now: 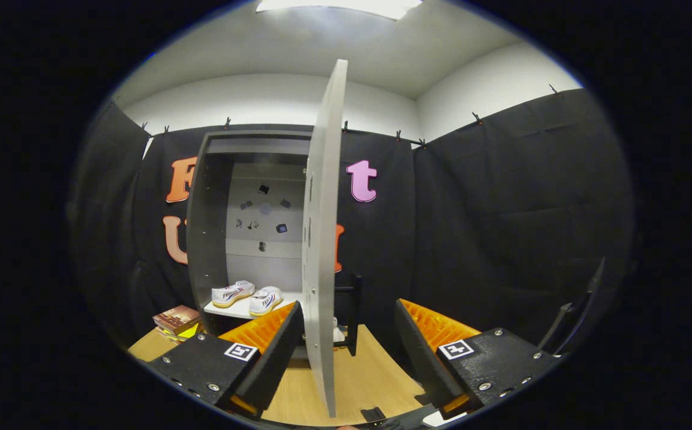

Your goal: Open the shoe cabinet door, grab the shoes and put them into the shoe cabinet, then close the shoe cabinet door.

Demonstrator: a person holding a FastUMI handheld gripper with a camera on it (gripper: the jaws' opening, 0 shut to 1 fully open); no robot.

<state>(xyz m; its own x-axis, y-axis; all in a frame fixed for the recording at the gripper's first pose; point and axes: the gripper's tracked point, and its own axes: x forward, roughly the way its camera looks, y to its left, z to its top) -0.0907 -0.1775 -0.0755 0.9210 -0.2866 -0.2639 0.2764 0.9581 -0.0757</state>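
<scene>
Right now I have the gripper (346, 352) spread wide, the edge of the tall grey shoe cabinet door (322, 239) standing between its fingers, nearer the left one, neither clearly pressing it. Beyond, inside the open dark grey cabinet (208, 221), two white sneakers (247, 297) sit side by side on its pale shelf (235, 310). Stacked books (177, 321) lie on the wooden floor (358, 376), left of the cabinet.

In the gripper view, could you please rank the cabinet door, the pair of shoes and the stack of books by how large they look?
1. Cabinet door, edge-on between the open gripper fingers; nearness inflates it.
2. Pair of shoes on the cabinet shelf.
3. Stack of books beside the cabinet; close to the shoes, so unsure.
</scene>
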